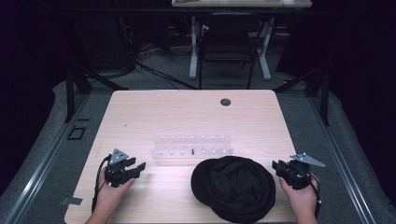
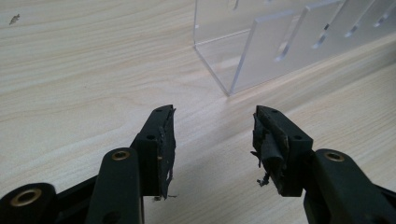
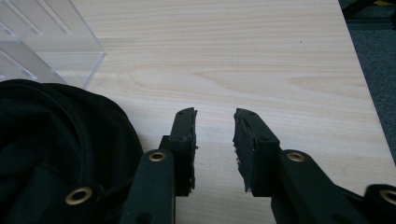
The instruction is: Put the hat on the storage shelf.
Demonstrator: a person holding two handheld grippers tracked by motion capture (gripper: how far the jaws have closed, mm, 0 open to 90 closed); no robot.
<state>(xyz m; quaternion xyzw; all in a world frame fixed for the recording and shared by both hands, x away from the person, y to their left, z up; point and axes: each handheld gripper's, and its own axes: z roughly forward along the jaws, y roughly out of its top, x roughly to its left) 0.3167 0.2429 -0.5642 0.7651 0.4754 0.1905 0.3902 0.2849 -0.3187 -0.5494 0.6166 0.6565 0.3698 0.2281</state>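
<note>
Right claw (image 1: 279,165) and left claw (image 1: 138,166) both hover spread and empty either side of the black cap (image 1: 233,186) on the counter (image 1: 187,112) — the approach step, I judge — next, closing in on its edge.

Bare table (image 1: 154,112) lies ahead of the left gripper (image 1: 140,167) up to the clear rack (image 1: 192,144). The black hat (image 1: 233,186) blocks the right gripper's (image 1: 276,165) inner side; ahead is free.
</note>
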